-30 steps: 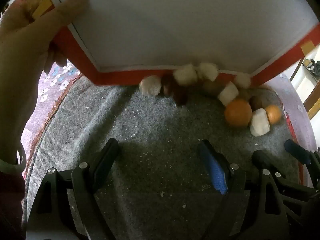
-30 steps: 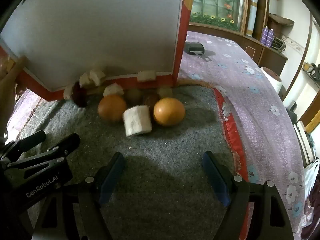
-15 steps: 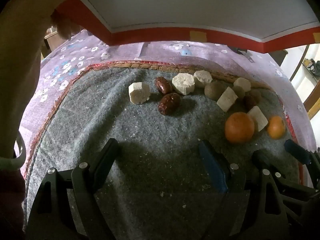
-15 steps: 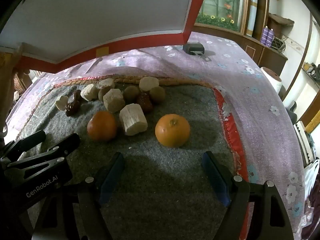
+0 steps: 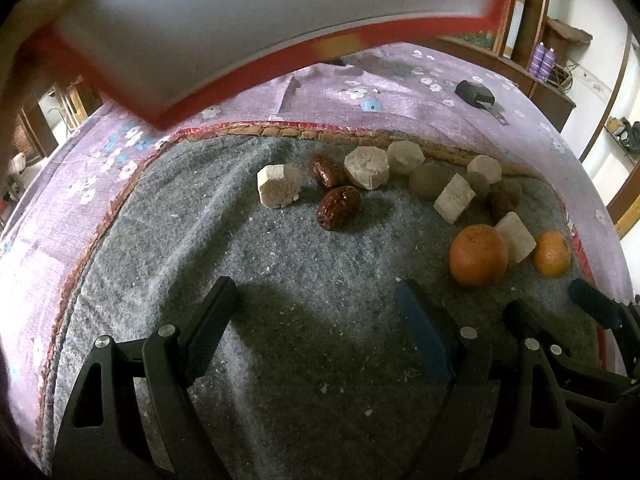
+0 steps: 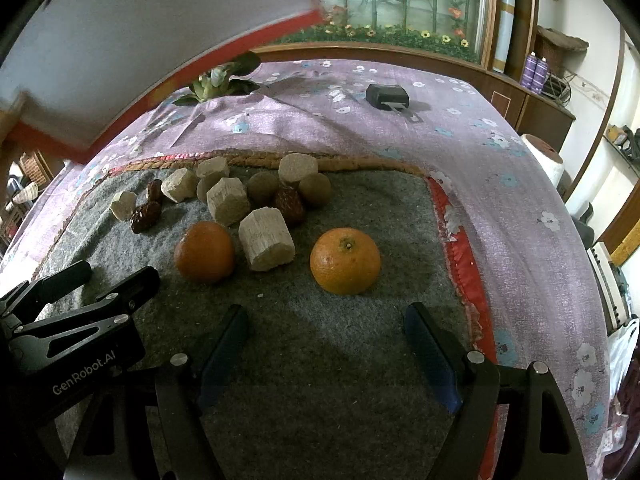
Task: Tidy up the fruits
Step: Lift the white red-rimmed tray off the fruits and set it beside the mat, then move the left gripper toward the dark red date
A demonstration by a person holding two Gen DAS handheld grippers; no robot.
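Hovering low over a grey felt mat (image 5: 280, 280), the left gripper (image 5: 316, 312) has its two fingers spread wide with nothing between them. The right gripper (image 6: 326, 338) is spread the same way and also empty; it shows at the 4 o'clock edge of the left wrist view.

From the right claw, an orange (image 6: 345, 261) sits just ahead at 12 o'clock, close to the gap between the fingers. A second orange (image 6: 205, 251) lies at 10 o'clock, with a pale, faceted chunk (image 6: 266, 238) between the two. Further out at 11 o'clock is a loose cluster: more pale chunks, three wrinkled red dates (image 6: 289, 203), and dull brown round fruits (image 6: 315, 188), some touching one another.

From the left claw, one date (image 5: 338, 208) lies at 12 o'clock, well apart from the fingers, and a pale chunk (image 5: 278, 186) sits just beside it at 11 o'clock.

Judging progress: nothing looks sorted yet. All the pieces lie mixed on the mat, no bowl or tray shows on it, and every piece remains to be grouped.

The mat has a red and woven border and rests on a purple floral cloth (image 6: 500, 168). A blurred white board with red edging (image 5: 240, 16) fills the top of both views, held up off the mat. A small black device (image 6: 387, 96) lies at 12 o'clock on the cloth. Wooden cabinets and a flowered glass panel stand behind.
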